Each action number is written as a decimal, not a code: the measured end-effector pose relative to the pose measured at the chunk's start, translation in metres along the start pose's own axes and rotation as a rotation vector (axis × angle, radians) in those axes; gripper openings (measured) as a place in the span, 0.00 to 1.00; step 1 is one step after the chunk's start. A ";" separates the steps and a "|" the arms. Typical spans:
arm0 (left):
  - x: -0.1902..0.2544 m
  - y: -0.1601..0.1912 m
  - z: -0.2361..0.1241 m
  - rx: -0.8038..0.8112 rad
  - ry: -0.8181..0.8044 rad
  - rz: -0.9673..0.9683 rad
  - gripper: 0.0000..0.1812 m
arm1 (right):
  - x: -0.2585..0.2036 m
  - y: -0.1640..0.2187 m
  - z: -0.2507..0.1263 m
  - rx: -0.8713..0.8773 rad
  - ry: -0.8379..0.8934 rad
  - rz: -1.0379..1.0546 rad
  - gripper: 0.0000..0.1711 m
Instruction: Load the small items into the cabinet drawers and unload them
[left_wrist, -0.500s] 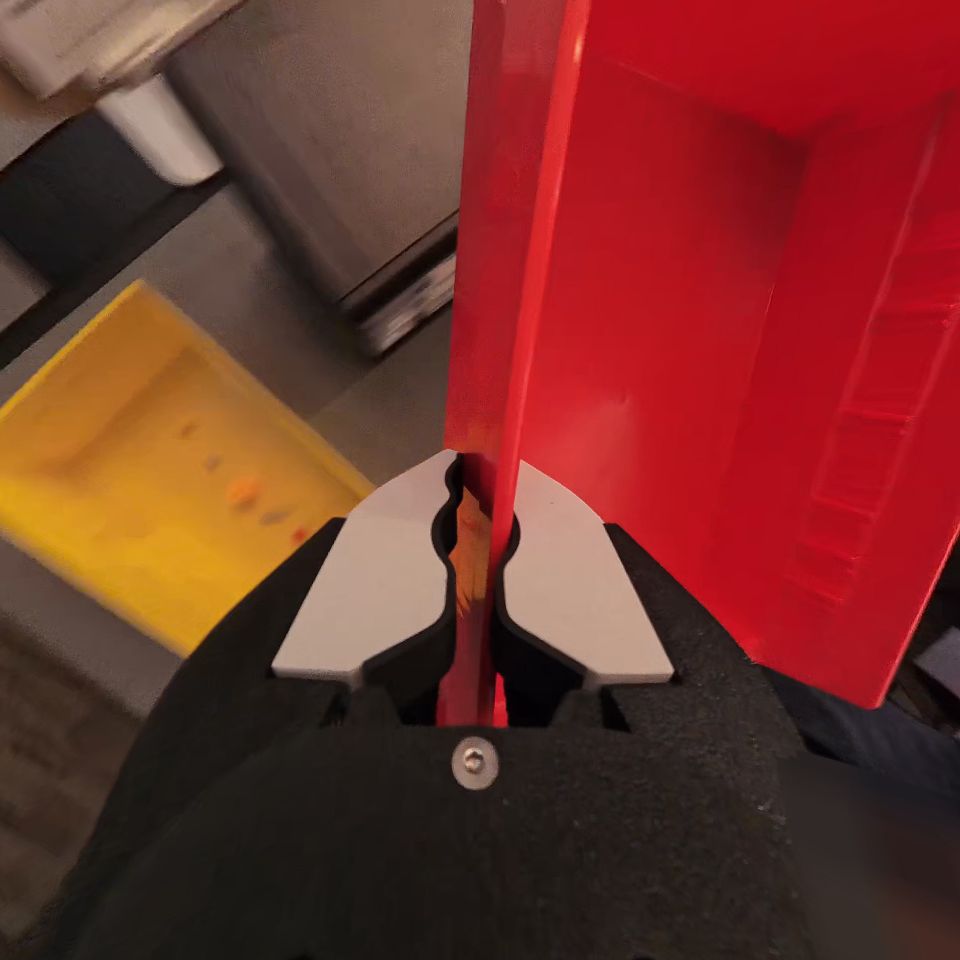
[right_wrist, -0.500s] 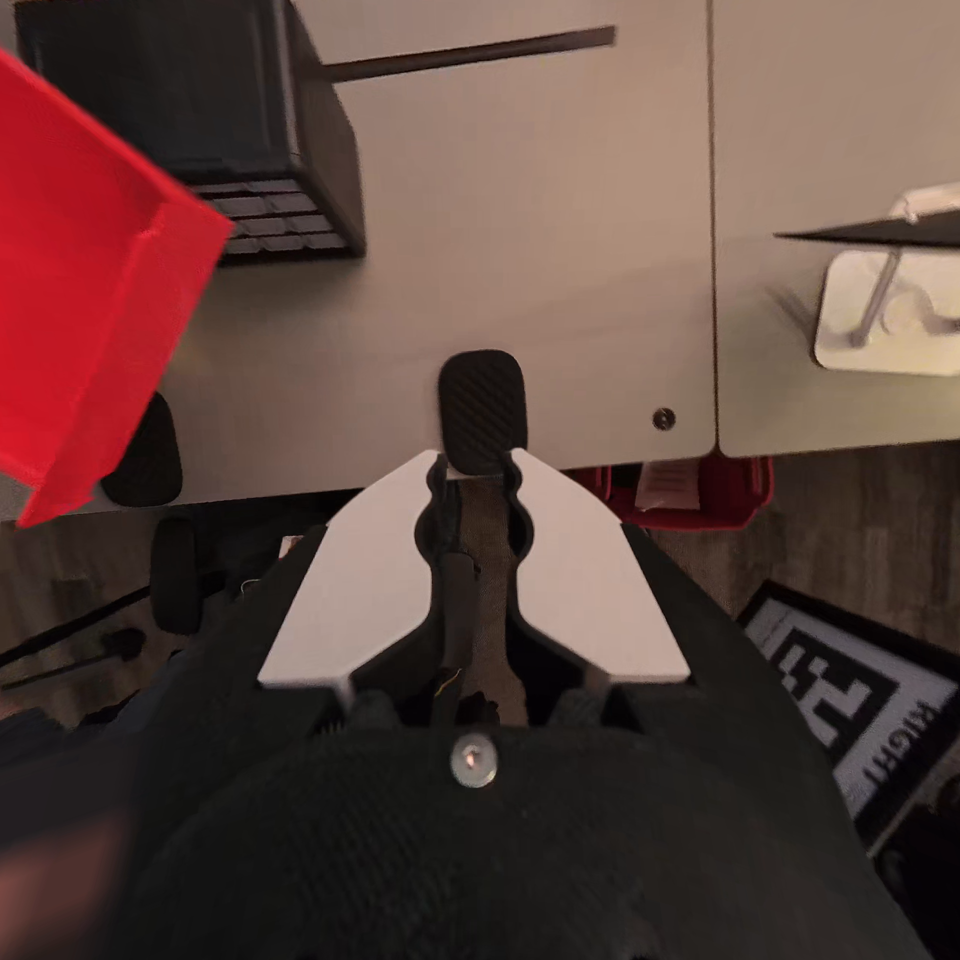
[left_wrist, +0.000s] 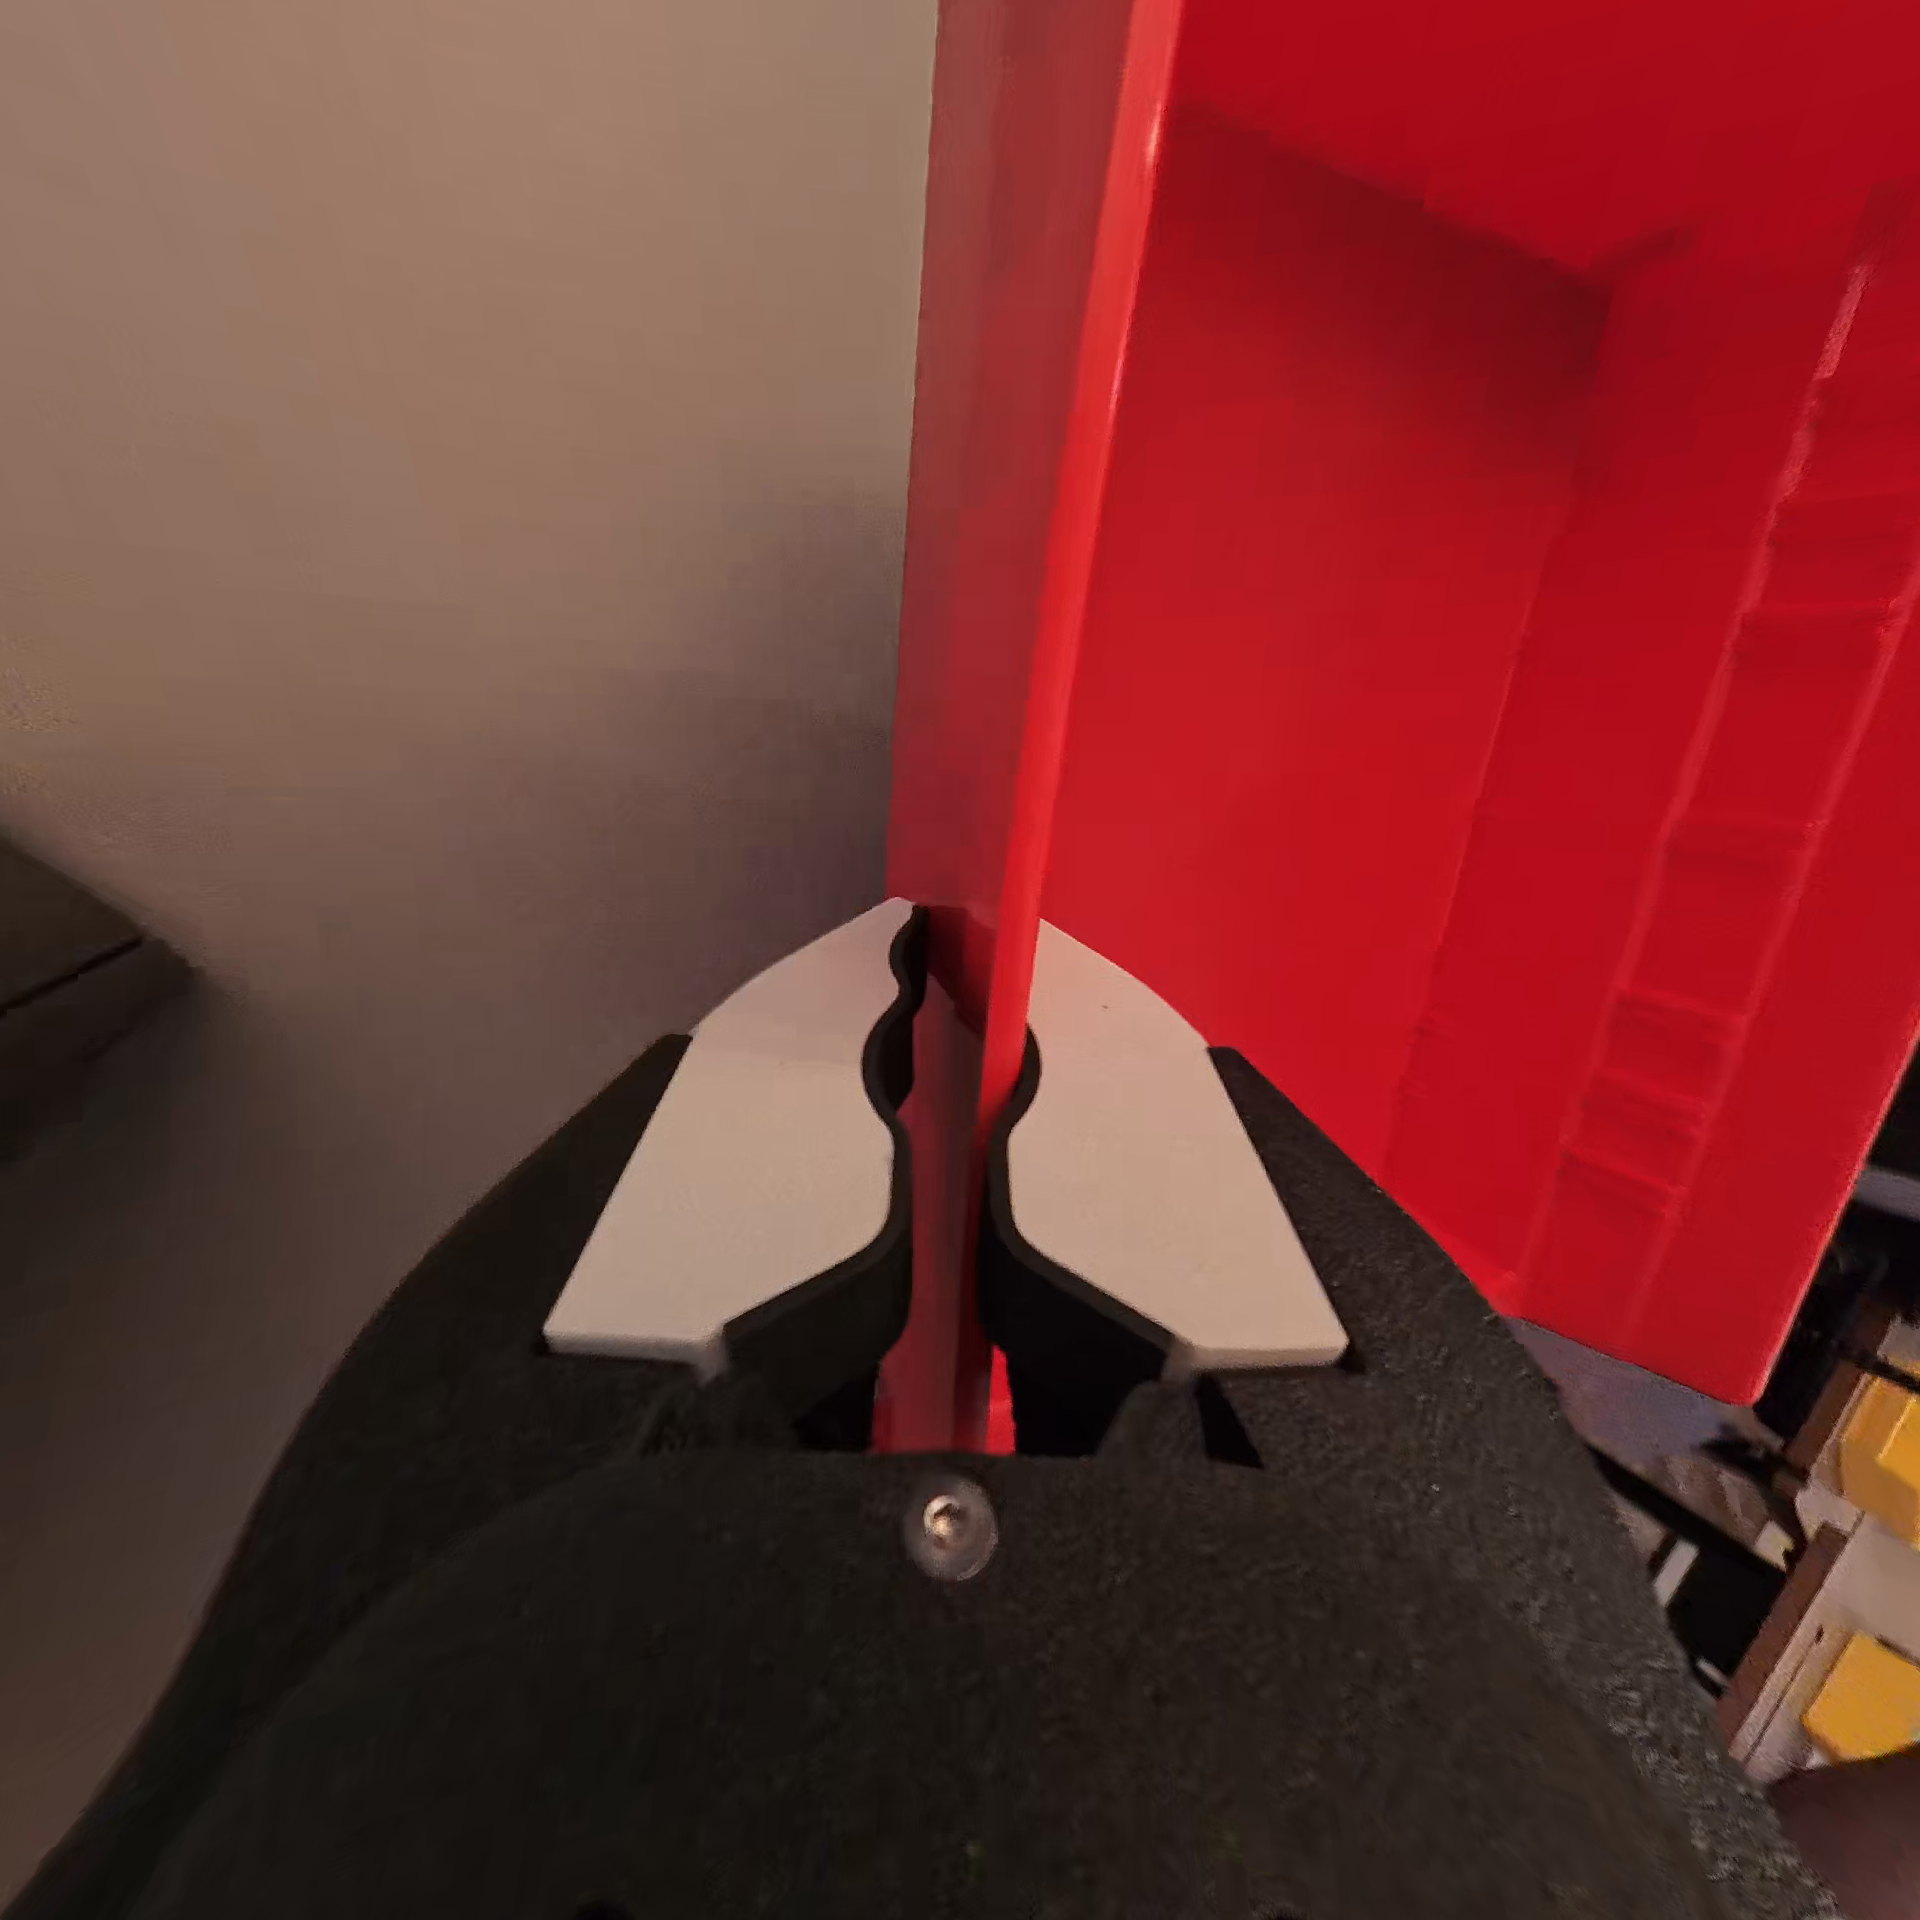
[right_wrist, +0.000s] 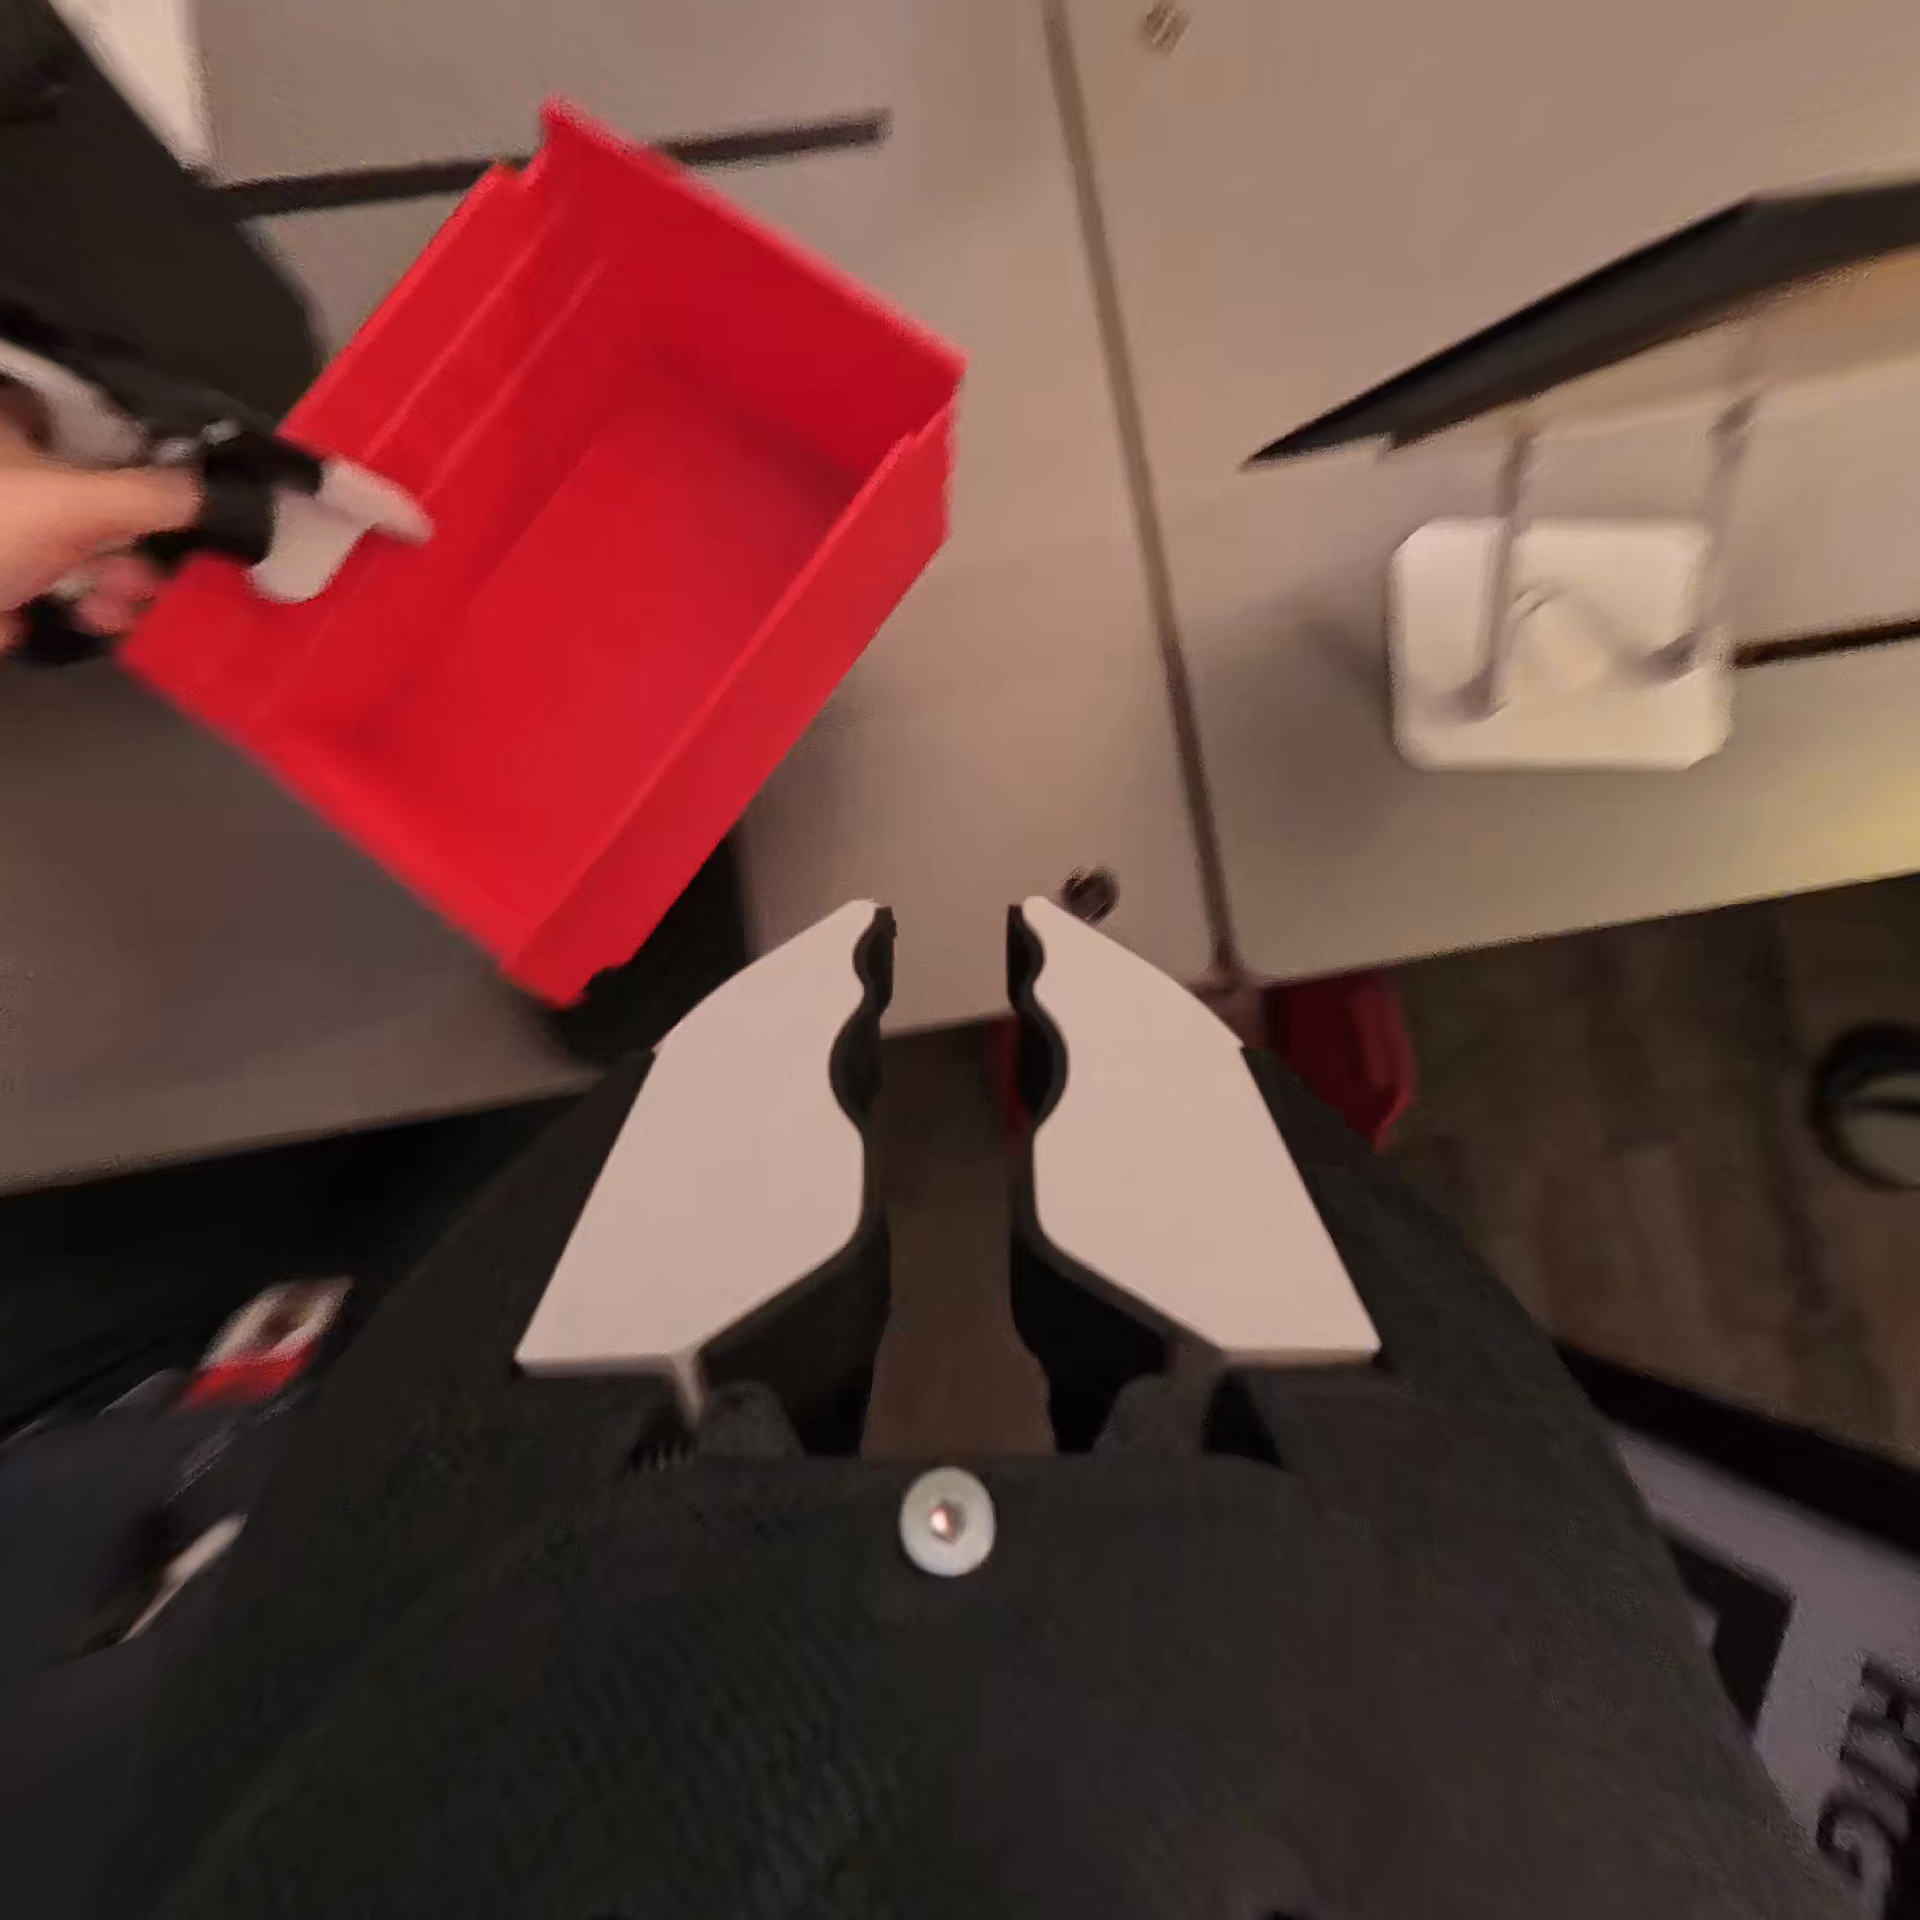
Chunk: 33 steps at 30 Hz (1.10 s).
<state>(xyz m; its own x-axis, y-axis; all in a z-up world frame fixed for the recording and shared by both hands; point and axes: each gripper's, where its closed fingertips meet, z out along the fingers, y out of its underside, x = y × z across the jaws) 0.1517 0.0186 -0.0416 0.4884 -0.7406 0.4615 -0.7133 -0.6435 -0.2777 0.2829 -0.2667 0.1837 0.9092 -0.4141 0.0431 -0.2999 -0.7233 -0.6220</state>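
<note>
The left gripper (left_wrist: 961, 1039) has its pale smooth fingers (left_wrist: 769, 1132) clamped on one thin wall of the red drawer (right_wrist: 582, 582), a glossy rectangular plastic bin with stepped ribbed sides, held up over the grey tabletop (right_wrist: 1039, 520), nothing inside. The right gripper (right_wrist: 945, 956) holds nothing, fingers a narrow gap apart.

Black claw (left_wrist: 961, 1023), pale grey fingers (left_wrist: 748, 1164), silver screw (left_wrist: 948, 1527).

Red drawer (left_wrist: 1351, 727): glossy smooth plastic. Left gripper (left_wrist: 951, 997) body: rough matt black.
</note>
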 end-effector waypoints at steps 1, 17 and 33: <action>-0.009 -0.003 0.012 -0.004 -0.017 -0.018 0.04 | 0.012 0.000 0.018 0.072 0.076 -0.036 0.13; -0.090 -0.058 0.059 0.158 -0.089 -0.352 0.07 | -0.046 0.034 0.191 0.446 0.426 -0.226 0.15; -0.068 -0.041 0.043 0.167 -0.122 -0.004 0.20 | -0.077 0.039 0.269 0.346 0.268 -0.178 0.18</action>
<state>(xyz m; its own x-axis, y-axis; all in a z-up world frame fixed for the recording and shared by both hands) 0.1695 0.0867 -0.0979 0.5556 -0.7496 0.3599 -0.6231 -0.6619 -0.4166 0.2789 -0.1144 -0.0546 0.8178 -0.4610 0.3446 0.0092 -0.5882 -0.8087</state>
